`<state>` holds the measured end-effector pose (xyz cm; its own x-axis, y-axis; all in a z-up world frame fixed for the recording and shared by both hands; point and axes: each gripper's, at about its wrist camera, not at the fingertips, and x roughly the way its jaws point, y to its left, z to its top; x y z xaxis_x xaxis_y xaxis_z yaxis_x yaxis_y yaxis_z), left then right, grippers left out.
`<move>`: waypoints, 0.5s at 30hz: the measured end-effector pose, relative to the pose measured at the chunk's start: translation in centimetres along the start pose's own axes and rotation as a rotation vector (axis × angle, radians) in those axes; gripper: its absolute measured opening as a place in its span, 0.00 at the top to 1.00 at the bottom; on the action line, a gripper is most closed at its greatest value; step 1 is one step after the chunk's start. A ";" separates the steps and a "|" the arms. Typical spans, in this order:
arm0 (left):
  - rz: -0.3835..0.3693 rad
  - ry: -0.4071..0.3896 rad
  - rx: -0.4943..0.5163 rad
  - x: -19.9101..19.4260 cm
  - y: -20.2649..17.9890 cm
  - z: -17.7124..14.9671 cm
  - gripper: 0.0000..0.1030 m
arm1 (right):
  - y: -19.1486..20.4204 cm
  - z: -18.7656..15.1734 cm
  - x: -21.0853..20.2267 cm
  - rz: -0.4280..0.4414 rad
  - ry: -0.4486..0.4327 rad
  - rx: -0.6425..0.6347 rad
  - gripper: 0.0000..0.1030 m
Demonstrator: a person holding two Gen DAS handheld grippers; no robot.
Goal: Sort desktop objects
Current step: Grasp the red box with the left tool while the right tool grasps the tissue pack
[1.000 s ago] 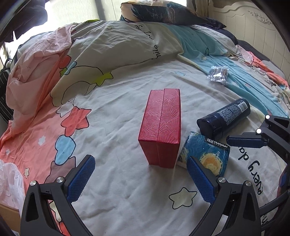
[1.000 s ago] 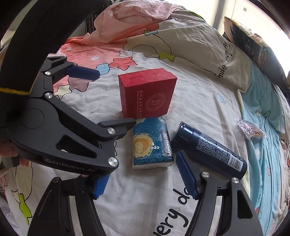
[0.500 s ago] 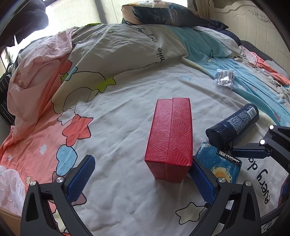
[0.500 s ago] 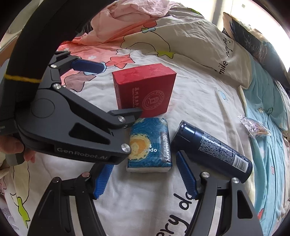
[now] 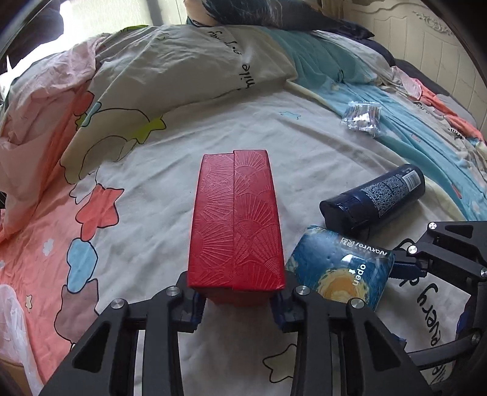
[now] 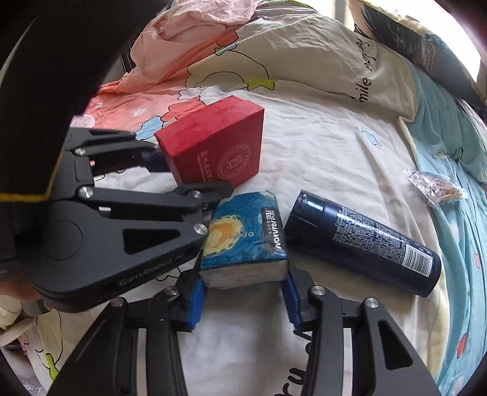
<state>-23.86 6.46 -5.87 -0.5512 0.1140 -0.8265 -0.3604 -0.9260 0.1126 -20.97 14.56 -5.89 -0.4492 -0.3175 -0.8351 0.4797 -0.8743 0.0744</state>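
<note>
A long red box [image 5: 236, 225] lies on the bed, and my left gripper [image 5: 237, 307] is closing on its near end, a blue pad pressed against each side. Just right of the box sits a tissue pack [image 6: 243, 234] printed with a blue and yellow swirl painting. My right gripper [image 6: 242, 295] is closing on that pack, its pads touching both sides of the near end. In the right wrist view the red box [image 6: 213, 146] looks tilted, with one end raised. A dark blue bottle [image 6: 365, 243] lies on its side right of the pack.
A small clear plastic packet [image 5: 362, 117] lies further back on the blue part of the sheet. A rumpled quilt [image 5: 152, 76] is heaped behind the box, with a dark pillow [image 5: 274, 15] and a white headboard [image 5: 426, 36] beyond. A thin plastic bag [image 5: 12, 329] sits at the left edge.
Both grippers came forward and narrowed from wide open. The left one now clamps the red box's near end, the right one the tissue pack. The red box has tilted.
</note>
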 end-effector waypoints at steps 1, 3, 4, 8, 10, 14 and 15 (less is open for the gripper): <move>0.000 0.000 -0.001 -0.1 0.0 -0.1 0.66 | 0.0 0.0 0.0 0.001 -0.002 0.001 0.61; -0.003 0.006 -0.001 -0.4 0.2 -0.3 0.66 | 0.1 -0.1 -0.2 0.000 -0.006 0.006 0.61; -0.002 0.010 -0.004 -0.6 0.3 -0.3 0.66 | 0.2 -0.2 -0.3 -0.002 -0.007 0.004 0.61; 0.006 -0.005 -0.021 -2.1 1.0 -0.5 0.66 | 0.3 -0.5 -0.9 0.019 -0.011 0.018 0.61; 0.014 -0.012 -0.021 -2.9 1.3 -0.7 0.66 | 0.5 -0.8 -1.3 0.017 -0.013 0.016 0.61; 0.028 -0.013 -0.019 -4.3 1.7 -1.3 0.66 | 1.3 -1.5 -2.5 0.005 -0.035 0.009 0.61; 0.031 -0.011 -0.019 -4.6 1.7 -1.5 0.66 | 1.6 -1.5 -2.8 0.002 -0.045 0.010 0.61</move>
<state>-20.85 3.79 -2.70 -0.5700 0.0890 -0.8168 -0.3290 -0.9357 0.1276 -17.79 14.63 -4.28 -0.4818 -0.3353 -0.8096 0.4734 -0.8771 0.0815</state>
